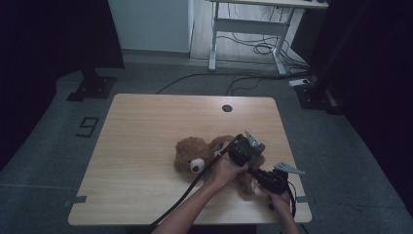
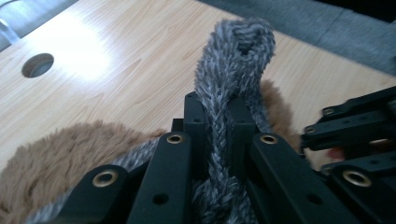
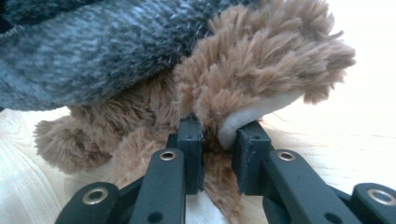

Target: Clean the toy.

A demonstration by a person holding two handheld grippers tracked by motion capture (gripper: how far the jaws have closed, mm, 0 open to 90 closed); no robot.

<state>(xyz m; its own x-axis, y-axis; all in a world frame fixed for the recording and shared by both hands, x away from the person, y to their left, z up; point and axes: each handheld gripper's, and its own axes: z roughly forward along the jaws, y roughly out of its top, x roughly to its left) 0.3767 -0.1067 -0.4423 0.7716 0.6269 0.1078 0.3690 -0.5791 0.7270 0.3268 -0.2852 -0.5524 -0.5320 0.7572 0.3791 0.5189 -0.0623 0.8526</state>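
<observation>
A brown teddy bear point(image 1: 192, 156) lies on the wooden table point(image 1: 146, 126), head to the left, with a grey fuzzy garment point(image 2: 233, 60) on its body. My left gripper point(image 2: 218, 112) is shut on a raised fold of that grey fabric; in the high view it point(image 1: 243, 151) sits over the bear's body. My right gripper point(image 3: 219, 135) is shut on a brown furry paw with a pale sole point(image 3: 252, 114), and in the high view it point(image 1: 260, 175) is at the bear's lower right. The grey garment point(image 3: 93, 51) hangs over the bear's body behind that paw.
A round hole point(image 1: 227, 108) is set in the table's far side. The table's right edge point(image 1: 292, 161) runs close to both hands. Beyond the table are a white desk frame point(image 1: 243, 29), floor cables point(image 1: 263, 48) and black stand bases point(image 1: 92, 87).
</observation>
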